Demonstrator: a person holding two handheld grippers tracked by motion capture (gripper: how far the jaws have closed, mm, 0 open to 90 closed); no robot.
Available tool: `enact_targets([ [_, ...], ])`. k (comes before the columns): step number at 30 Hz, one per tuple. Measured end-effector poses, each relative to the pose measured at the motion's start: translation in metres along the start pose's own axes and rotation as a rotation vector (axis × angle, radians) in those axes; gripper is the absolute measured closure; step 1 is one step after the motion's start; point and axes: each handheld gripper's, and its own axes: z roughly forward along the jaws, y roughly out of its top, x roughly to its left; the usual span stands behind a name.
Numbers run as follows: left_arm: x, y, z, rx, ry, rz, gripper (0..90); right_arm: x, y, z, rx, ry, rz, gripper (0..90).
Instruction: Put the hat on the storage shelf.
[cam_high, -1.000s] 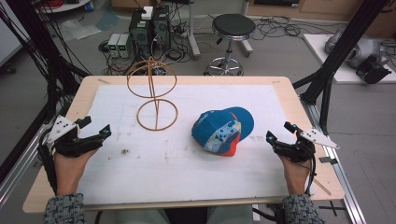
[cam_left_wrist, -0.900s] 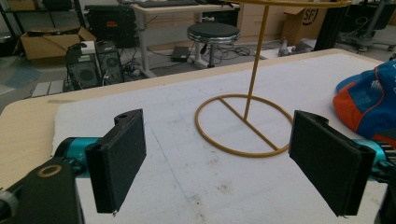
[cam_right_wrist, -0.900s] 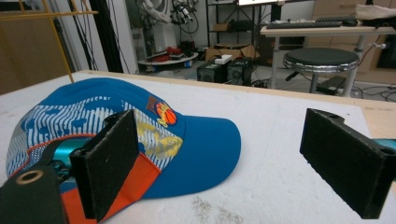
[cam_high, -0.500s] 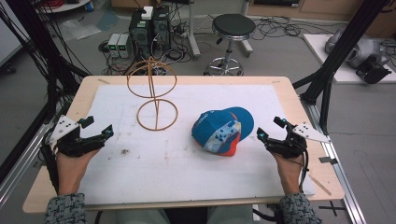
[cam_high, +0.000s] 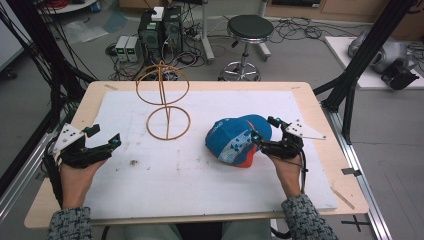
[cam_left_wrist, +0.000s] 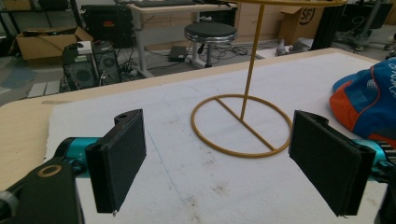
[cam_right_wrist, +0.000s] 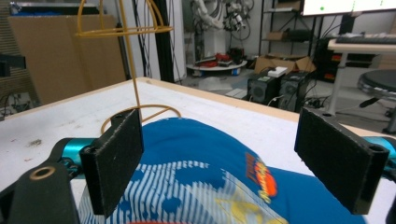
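Counter (cam_high: 320, 105) of pale wood is seen from above, covered almost wholly by a white mat (cam_high: 200, 170) marked with faint smudges. Around it a workshop floor is seen, strewn with cables, with a round black stool (cam_high: 247, 30) and computer towers (cam_high: 160, 27) beyond the far edge and black frame posts at both sides.

The left claw (cam_high: 102, 139) is held by a hand at the near left edge of the mat, its jaws spread wide with nothing between them. In the left gripper view, a yellow wire stand (cam_left_wrist: 243, 123) is seen ahead of this claw and between its pads, well apart from them: a flat ring base on the mat, an upright rod, and an upper ring cut off by the top of the frame.

The right claw (cam_high: 262, 131) is held at the right side of the mat, also spread wide and released. A blue cap (cam_high: 235, 140) with white pattern and an orange underside lies on the mat directly in front of it; in the right gripper view the cap (cam_right_wrist: 196, 186) is seen just beyond and below the two pads. Whether the jaw tips touch the cloth cannot be told. The wire stand lies beyond the cap, farther from this claw.

The person's sleeves are cut off at the bottom edge of the high view.
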Motion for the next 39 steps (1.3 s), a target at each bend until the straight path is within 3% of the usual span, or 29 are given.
enact_targets([
  [6,-0.001,0.000,0.000,-0.002,-0.002,0.000,19.3,0.003,-0.008,0.029,0.085,0.031,-0.007,23.3],
  [12,-0.003,0.001,0.002,0.003,-0.009,0.008,19.5,0.004,-0.011,0.045,0.122,0.071,-0.025,30.9],
  [26,-0.003,-0.001,0.003,0.002,-0.021,0.000,19.5,0.003,-0.013,0.054,0.185,0.058,-0.038,46.7],
  [34,-0.002,-0.001,0.003,-0.003,-0.019,-0.005,19.5,0.000,-0.015,0.055,0.206,0.027,-0.047,41.9],
  [39,0.000,-0.001,0.002,-0.003,-0.020,-0.008,19.5,-0.001,-0.016,0.052,0.219,0.025,-0.042,43.8],
])
